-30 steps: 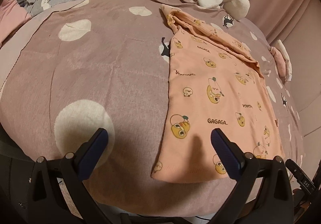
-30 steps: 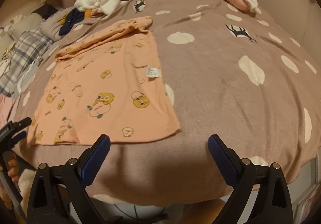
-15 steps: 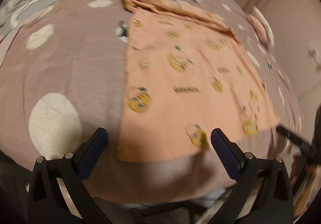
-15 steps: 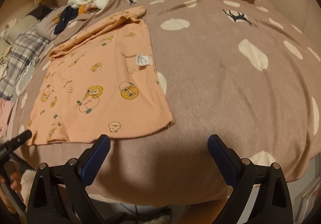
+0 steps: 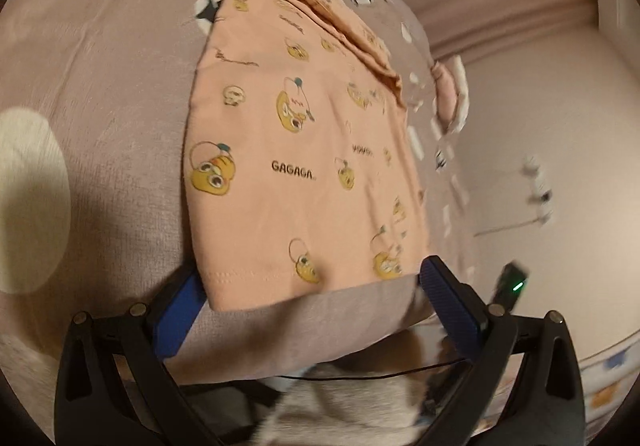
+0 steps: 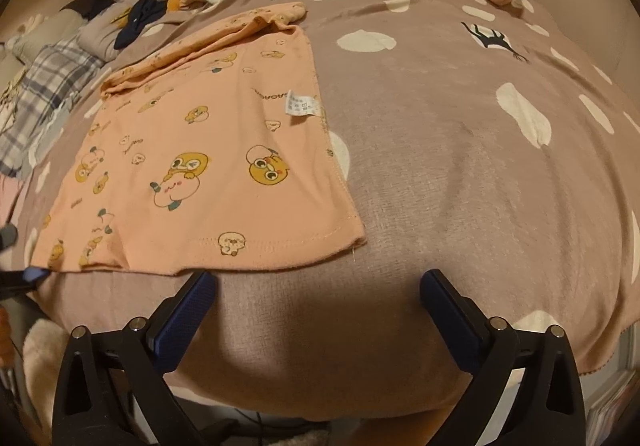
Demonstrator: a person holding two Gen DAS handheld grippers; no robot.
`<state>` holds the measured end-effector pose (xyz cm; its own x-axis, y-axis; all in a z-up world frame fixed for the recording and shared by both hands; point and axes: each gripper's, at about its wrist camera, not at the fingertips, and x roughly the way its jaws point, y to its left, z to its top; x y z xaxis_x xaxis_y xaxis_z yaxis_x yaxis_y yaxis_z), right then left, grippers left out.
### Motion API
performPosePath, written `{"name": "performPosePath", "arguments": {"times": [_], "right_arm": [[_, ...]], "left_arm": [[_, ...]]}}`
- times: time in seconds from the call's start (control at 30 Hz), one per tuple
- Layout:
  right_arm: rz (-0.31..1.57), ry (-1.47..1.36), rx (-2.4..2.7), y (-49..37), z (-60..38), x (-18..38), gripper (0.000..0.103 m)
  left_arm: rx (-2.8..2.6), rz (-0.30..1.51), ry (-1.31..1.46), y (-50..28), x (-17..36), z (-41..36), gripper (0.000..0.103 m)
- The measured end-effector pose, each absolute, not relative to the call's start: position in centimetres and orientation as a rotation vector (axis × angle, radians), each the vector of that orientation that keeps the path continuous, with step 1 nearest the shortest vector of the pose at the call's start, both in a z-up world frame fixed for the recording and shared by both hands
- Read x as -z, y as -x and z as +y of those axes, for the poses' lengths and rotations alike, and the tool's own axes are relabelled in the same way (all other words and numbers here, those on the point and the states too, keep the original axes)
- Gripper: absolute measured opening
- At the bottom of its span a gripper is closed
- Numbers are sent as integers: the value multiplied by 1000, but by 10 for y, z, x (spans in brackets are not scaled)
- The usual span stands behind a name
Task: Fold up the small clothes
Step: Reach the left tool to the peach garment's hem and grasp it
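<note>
Your 2 grippers, left (image 5: 308,298) and right (image 6: 316,298), gape empty. The peach shirt (image 6: 208,166) looks light and floppy; pinch its near hem corners

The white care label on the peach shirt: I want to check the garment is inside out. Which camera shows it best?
The right wrist view: the care label lies exposed near the right edge of the peach shirt, though its print is too small to read. In the left wrist view the shirt fills the frame, but no label shows.
</note>
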<state>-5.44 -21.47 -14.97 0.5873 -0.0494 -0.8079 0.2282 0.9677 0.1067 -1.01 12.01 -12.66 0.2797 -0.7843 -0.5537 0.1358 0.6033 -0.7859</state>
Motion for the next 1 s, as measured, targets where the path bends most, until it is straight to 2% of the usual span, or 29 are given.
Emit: {"name": "performPosePath", "arguments": {"times": [0.4, 0.67, 1.0], "right_arm": [[921, -176, 161, 52, -214, 153, 103], [911, -155, 188, 48, -210, 155, 103], [901, -139, 182, 50, -209, 156, 103]], "left_arm": [[748, 1136, 942, 15, 119, 144, 102], [709, 1134, 905, 21, 120, 139, 102], [668, 1191, 1053, 28, 138, 148, 102]]}}
